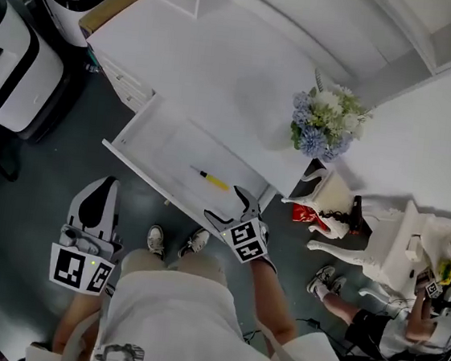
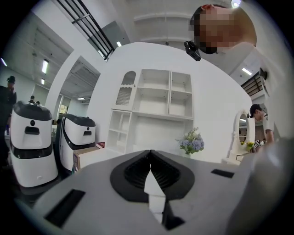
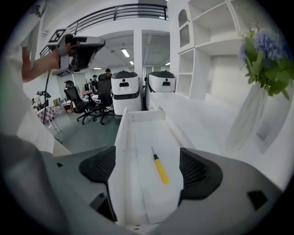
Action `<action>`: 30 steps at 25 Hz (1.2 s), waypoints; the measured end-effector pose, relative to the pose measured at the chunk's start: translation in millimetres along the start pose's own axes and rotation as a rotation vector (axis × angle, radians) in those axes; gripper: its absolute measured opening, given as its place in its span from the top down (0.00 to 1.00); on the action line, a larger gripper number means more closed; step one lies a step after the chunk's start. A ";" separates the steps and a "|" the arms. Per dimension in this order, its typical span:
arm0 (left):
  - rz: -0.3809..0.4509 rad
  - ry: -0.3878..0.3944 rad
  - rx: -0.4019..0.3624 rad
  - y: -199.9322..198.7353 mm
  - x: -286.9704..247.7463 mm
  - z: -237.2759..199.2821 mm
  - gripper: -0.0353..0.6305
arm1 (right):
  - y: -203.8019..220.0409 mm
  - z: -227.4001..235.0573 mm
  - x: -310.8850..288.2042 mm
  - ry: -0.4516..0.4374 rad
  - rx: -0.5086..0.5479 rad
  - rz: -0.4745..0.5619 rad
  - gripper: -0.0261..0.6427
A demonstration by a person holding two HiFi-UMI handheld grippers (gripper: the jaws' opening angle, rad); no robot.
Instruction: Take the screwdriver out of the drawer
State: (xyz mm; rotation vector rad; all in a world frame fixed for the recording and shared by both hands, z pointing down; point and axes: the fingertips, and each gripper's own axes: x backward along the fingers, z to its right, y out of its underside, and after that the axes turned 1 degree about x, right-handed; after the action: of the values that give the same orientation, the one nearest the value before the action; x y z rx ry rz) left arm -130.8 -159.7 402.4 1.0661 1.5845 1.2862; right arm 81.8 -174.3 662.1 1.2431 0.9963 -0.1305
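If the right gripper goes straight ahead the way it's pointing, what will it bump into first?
The right gripper would probably meet the screwdriver first, lying in the open drawer ahead of its parted jaws. Depth is unclear; the drawer wall might catch one jaw.

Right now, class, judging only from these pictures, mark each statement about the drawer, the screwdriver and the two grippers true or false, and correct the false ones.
1. The drawer is pulled open. True.
2. The right gripper is shut on the screwdriver. False: this gripper is open, and the screwdriver lies loose on the drawer's floor.
3. The left gripper is shut with nothing in it. True.
4. The flowers stand inside the drawer. False: they stand on the white tabletop beside the drawer.
5. The screwdriver has a yellow handle. True.
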 end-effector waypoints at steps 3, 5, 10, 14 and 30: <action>-0.009 -0.041 -0.004 0.6 7.6 -6.9 0.92 | 22.7 10.8 -33.3 -0.019 0.041 -0.074 0.32; -0.017 -0.065 -0.011 2.3 13.5 -7.5 0.92 | 33.2 13.6 -52.9 -0.049 0.063 -0.114 0.32; -0.045 -0.139 0.000 13.2 28.4 -13.0 0.92 | 64.1 18.9 -97.1 -0.113 0.104 -0.221 0.32; -0.074 -0.184 0.011 26.5 39.2 -17.7 0.92 | 78.6 26.7 -123.3 -0.132 0.138 -0.269 0.32; -0.084 -0.316 0.031 32.6 78.5 -39.6 0.92 | 99.5 38.5 -166.2 -0.186 0.187 -0.420 0.55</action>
State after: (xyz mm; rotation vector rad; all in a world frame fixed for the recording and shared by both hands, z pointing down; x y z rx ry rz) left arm -188.7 -93.1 434.1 1.1467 1.3965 0.9851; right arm 62.3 -238.4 847.9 1.1491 1.0874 -0.6680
